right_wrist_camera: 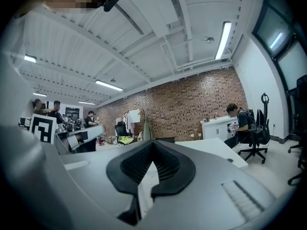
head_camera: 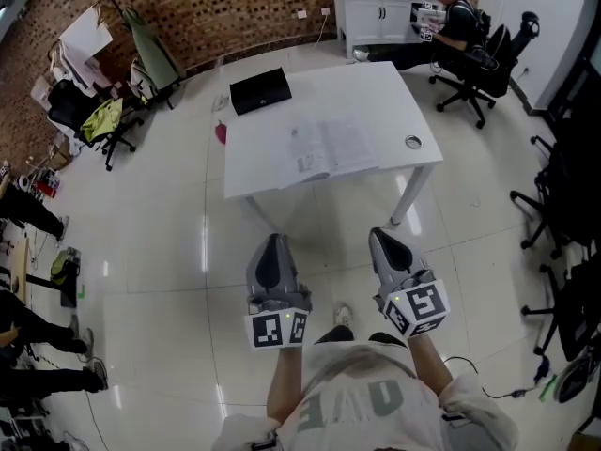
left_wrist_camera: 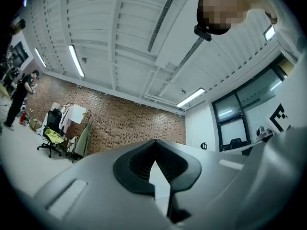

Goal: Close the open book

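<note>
White table (head_camera: 394, 92) stood ahead, well apart from both grippers, and the one open book (head_camera: 329, 150) lay on its near half, pages up, close to the near edge. The spread ran across the table from side to side, slightly tilted, with the spine pointing roughly away from the grippers. To shut it, one half would probably have to be swung sideways over that spine.

The left gripper (head_camera: 272, 241) and the right gripper (head_camera: 379, 235) were held side by side over the floor (head_camera: 169, 252), both aimed toward the table. The book sat ahead and between their two lines, and neither looked plainly nearer to it. Judged from that, the left one faced the left page and the right one the right page, and either could have begun the fold once the gap was crossed.

The left gripper view showed its jaws pressed together with nothing between them. The right gripper view showed the same: tips meeting, empty.

Counted, there were one book, one table bearing it and two grippers. Also on the table were one black laptop (head_camera: 260, 90), shut, near the far left corner, and one small round thing (head_camera: 413, 142) by the right edge, both apart from the book. One seated person (head_camera: 455, 22) was at a white cabinet (head_camera: 376, 12) beyond the far right corner
</note>
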{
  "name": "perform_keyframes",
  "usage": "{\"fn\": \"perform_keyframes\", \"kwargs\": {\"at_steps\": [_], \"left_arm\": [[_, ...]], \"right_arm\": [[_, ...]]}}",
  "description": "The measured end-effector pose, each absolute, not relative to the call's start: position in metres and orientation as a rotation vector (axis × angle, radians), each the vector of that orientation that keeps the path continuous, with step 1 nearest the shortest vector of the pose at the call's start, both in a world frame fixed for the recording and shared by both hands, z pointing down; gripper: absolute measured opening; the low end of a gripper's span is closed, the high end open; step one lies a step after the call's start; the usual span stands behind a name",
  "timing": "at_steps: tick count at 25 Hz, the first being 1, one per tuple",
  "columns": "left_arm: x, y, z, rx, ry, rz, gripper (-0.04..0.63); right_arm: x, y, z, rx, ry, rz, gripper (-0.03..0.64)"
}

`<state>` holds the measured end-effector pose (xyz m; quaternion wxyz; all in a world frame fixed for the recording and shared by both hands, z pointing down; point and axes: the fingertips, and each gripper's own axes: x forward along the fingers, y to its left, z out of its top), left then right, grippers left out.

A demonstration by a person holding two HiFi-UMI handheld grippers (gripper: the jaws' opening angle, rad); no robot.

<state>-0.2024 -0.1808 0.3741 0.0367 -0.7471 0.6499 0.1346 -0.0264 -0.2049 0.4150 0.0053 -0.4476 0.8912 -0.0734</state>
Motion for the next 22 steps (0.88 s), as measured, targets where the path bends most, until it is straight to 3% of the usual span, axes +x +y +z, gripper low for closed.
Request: {"fn": "perform_keyframes", "kwargs": {"at_steps": [18, 22], "left_arm": [[-0.217, -0.375, 0.443, -2.359, 2.116, 0.343, 0.011], [-0.208, -0.422, 0.455, -2.402, 2.112, 0.566, 0.009]], "right_arm": [[-0.058, -0.39, 0.444, -1.345, 2.868, -0.299, 0.002], [-0.053, -0.429, 0.452, -1.305, 2.886, -0.31, 0.002]]}}
